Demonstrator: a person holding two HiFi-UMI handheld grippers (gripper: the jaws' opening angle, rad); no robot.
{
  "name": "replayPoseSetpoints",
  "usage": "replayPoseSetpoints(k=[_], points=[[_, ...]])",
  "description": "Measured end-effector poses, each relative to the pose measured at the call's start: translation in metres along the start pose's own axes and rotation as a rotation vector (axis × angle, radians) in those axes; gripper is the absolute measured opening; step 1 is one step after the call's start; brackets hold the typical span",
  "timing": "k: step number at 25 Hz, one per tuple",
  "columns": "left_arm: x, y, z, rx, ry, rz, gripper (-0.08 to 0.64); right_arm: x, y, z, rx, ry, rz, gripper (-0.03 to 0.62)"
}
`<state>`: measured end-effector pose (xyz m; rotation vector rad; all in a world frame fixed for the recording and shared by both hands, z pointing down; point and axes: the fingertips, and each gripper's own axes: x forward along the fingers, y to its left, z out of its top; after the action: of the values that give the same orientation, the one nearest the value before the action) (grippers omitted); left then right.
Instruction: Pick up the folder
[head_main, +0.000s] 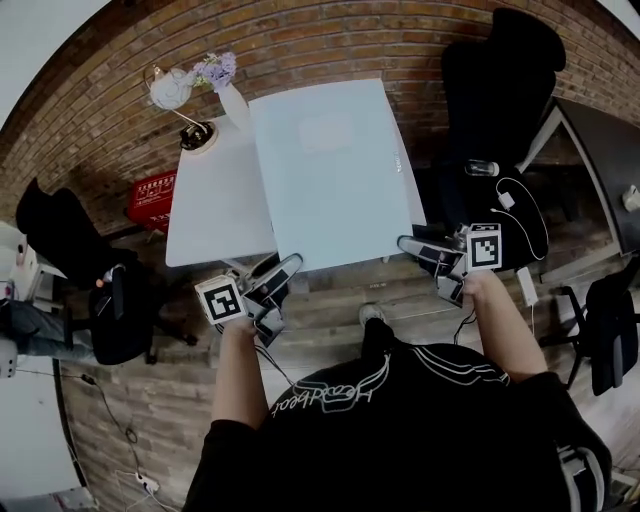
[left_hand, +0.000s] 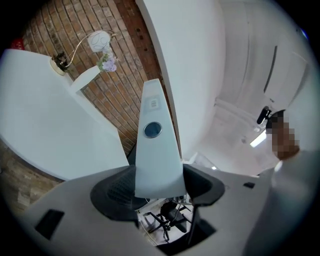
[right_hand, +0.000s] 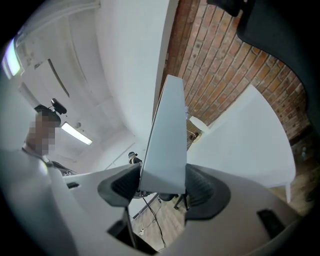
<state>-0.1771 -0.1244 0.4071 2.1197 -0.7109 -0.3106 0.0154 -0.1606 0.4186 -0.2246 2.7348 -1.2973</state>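
In the head view a pale blue-grey folder is held up flat above the white table. My left gripper grips its near left corner and my right gripper its near right corner. In the left gripper view the folder's thick edge stands wedged between the two dark pads, with the gripper shut on it. The right gripper view shows the same: the folder's edge is clamped between the pads of that gripper.
A white lamp and a vase of lilac flowers stand at the table's far left corner. A red crate sits on the brick floor to the left. Black chairs flank the table; a dark desk stands on the right.
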Motion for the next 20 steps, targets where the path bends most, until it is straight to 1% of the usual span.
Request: replayPoseSetpoints(k=[5, 10, 13, 17, 20], points=[[-0.006, -0.031, 0.012, 0.08, -0.016, -0.019, 0.293, -0.002, 0.03, 0.01, -0.076, -0.011, 0.021, 0.242], [-0.008, -0.049, 0.016, 0.13, -0.019, -0.025, 0.293, -0.006, 0.042, 0.013, -0.101, -0.028, 0.033, 0.242], [-0.008, -0.053, 0.016, 0.129, -0.02, -0.029, 0.293, -0.008, 0.048, 0.016, -0.121, -0.029, 0.038, 0.242], [-0.005, -0.059, 0.013, 0.127, -0.019, -0.037, 0.293, -0.013, 0.052, 0.017, -0.118, -0.037, 0.038, 0.242], [-0.006, -0.057, 0.009, 0.133, -0.011, -0.024, 0.293, -0.016, 0.052, 0.015, -0.124, -0.033, 0.035, 0.242]])
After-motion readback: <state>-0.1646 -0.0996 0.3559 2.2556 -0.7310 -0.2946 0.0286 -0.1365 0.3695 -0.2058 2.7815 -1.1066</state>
